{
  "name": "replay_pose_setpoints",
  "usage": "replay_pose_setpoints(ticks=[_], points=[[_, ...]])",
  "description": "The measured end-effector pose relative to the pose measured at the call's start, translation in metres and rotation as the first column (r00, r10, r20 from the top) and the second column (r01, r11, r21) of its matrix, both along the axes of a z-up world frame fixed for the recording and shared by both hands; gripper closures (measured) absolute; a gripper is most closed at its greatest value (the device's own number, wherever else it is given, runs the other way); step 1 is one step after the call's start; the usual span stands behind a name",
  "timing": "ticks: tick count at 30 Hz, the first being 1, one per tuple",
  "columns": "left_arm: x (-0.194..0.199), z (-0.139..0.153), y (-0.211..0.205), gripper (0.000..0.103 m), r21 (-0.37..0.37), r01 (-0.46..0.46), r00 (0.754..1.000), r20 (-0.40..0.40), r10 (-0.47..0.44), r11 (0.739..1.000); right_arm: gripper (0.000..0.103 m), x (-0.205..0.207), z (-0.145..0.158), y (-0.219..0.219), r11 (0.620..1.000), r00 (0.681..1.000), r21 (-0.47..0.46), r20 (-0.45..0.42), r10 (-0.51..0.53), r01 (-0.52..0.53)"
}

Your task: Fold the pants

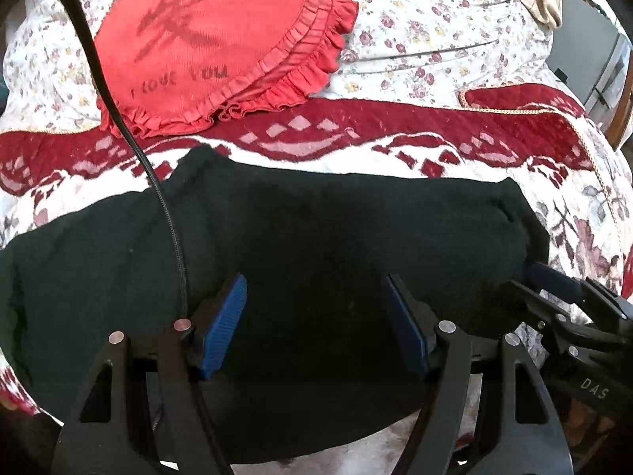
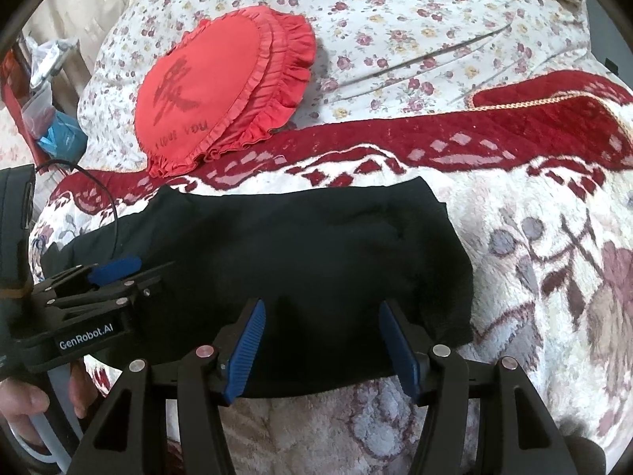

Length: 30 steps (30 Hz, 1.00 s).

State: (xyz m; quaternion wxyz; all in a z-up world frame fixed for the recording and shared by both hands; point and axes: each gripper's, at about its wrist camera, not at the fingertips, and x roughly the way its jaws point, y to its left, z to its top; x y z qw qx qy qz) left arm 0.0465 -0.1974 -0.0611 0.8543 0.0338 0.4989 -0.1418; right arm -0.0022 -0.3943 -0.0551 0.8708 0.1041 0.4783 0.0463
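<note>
The black pants [image 1: 316, 237] lie folded into a wide band across the blanket, and the right wrist view shows their right end [image 2: 308, 253]. My left gripper [image 1: 314, 293] is open, its blue pads wide apart over the middle of the fabric, with nothing pinched between them. My right gripper [image 2: 322, 310] is open too, its pads standing over the near edge of the pants by the right end. Each gripper shows side-on in the other view: the right gripper [image 1: 554, 277] at the pants' right end, the left gripper [image 2: 126, 267] over the left part.
A red heart-shaped frilled cushion [image 1: 221, 39] lies behind the pants on a floral sheet [image 1: 435, 12]. The red and white patterned blanket [image 2: 534, 237] spreads under and to the right of the pants. A black cable [image 1: 118, 111] crosses the left view. A hand [image 2: 27, 399] holds the left gripper.
</note>
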Motion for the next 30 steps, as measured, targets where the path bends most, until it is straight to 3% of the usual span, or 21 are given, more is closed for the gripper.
replay_pose_setpoints(ticks=[6, 18, 23, 30], points=[[0.001, 0.010, -0.009, 0.032, 0.004, 0.034, 0.999, 0.026, -0.034, 0.999, 0.045, -0.013, 0.001, -0.014, 0.998, 0.999, 0.044, -0.016, -0.036, 0.036], [0.029, 0.014, -0.061, 0.032, -0.056, 0.191, 0.981, -0.016, -0.192, 0.980, 0.042, -0.028, -0.019, -0.046, 0.978, 0.983, 0.122, -0.094, -0.160, 0.171], [0.043, 0.002, -0.095, 0.032, -0.079, 0.286, 0.953, -0.076, -0.292, 0.955, 0.039, -0.023, -0.030, -0.051, 0.968, 0.977, 0.148, -0.097, -0.189, 0.202], [0.058, -0.011, -0.139, 0.032, -0.054, 0.415, 0.903, -0.100, -0.418, 0.908, 0.026, -0.024, -0.036, -0.055, 0.936, 0.968, 0.250, -0.014, -0.251, 0.246]])
